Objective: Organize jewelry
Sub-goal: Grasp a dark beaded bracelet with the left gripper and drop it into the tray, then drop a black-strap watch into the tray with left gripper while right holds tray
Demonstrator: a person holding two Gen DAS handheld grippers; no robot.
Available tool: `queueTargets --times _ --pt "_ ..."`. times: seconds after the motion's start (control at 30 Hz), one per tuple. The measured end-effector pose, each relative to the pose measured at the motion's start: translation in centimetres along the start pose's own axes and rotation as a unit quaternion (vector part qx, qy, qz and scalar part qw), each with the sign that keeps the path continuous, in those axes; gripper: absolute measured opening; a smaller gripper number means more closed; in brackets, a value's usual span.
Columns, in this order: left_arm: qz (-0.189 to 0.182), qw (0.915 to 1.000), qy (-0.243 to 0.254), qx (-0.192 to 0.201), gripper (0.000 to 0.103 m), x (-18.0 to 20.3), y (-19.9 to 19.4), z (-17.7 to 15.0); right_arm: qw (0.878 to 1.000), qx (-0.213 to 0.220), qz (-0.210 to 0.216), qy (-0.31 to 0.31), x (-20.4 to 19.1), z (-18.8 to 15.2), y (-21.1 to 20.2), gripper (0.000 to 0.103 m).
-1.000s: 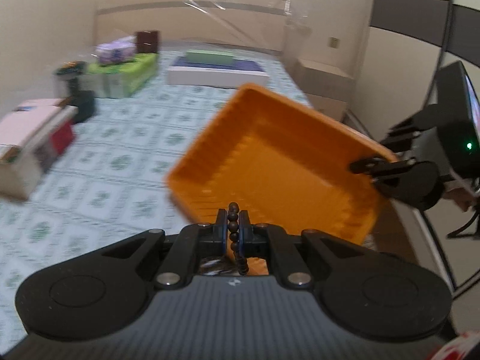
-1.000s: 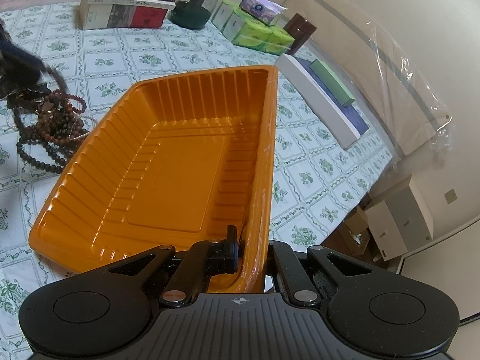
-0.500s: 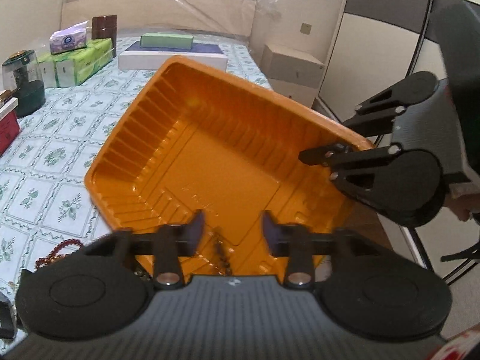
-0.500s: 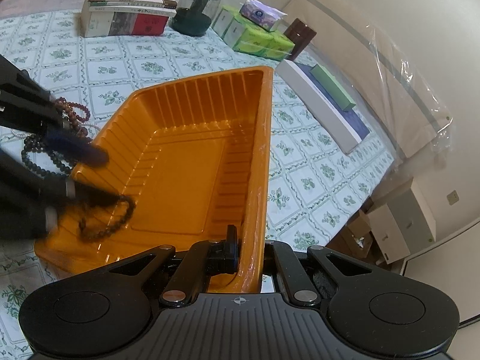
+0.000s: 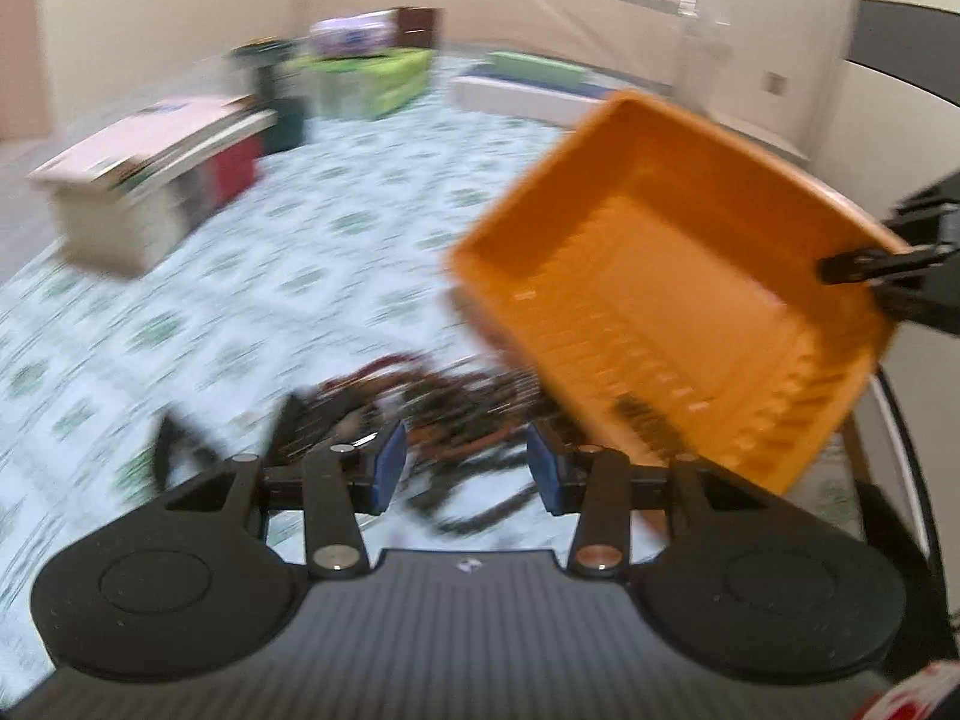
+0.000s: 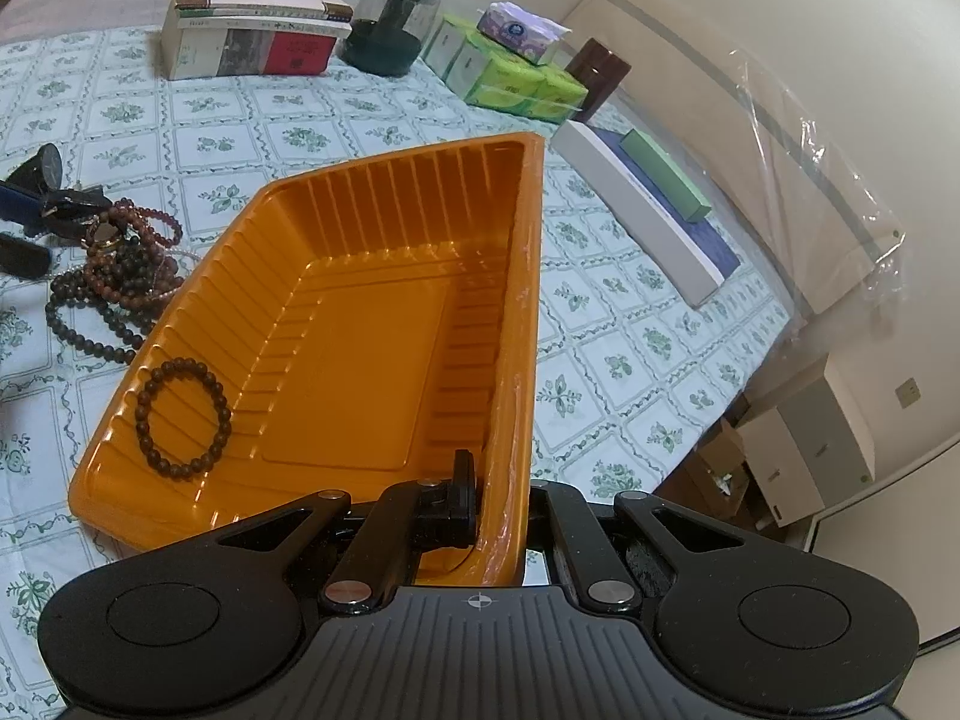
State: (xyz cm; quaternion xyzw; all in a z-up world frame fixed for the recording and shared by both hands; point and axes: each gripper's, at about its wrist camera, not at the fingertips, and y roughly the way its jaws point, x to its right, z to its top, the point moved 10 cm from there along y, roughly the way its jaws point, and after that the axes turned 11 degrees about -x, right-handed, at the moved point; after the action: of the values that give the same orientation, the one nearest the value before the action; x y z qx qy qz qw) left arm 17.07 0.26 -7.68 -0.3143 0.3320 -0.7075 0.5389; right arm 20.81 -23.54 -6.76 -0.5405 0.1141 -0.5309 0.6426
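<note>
A ribbed orange plastic tray [image 6: 384, 324] is held by its near wall in the right gripper [image 6: 480, 498], whose jaws are clamped together on that wall; a dark round-beaded bracelet [image 6: 183, 417] lies inside the tray, in its near left corner; the left gripper [image 5: 467, 468] is seen with jaws apart and empty, above a blurred heap of brown beaded strings [image 6: 114, 276] beside the tray on the green-patterned cloth [image 6: 288, 102].

Left gripper [image 5: 467, 468]: black ribbed housing, round side discs, silver screws, blue pads [image 5: 389, 465]. Right gripper [image 6: 498, 498]: same black build, crosshair mark.
</note>
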Motion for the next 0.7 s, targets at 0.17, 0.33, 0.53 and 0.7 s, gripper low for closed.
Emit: queueTargets --times 0.17,0.33,0.53,0.7 --pt "0.056 0.9971 -0.051 -0.002 0.040 -5.7 -0.4 -2.1 1.000 -0.004 0.002 0.000 0.0 0.0 0.2 0.004" --pt "0.097 0.9929 -0.069 -0.005 0.040 -9.4 -0.1 -3.2 1.000 -0.005 0.001 0.000 0.0 0.0 0.2 0.004" --pt "0.114 0.9930 -0.031 -0.011 0.031 -10.5 1.8 -2.4 1.000 -0.007 0.000 0.000 -0.1 0.0 0.2 0.004" --pt "0.108 0.9937 -0.007 -0.028 0.018 -10.6 3.6 -1.9 1.000 -0.009 -0.001 0.001 0.0 -0.1 0.3 0.004"
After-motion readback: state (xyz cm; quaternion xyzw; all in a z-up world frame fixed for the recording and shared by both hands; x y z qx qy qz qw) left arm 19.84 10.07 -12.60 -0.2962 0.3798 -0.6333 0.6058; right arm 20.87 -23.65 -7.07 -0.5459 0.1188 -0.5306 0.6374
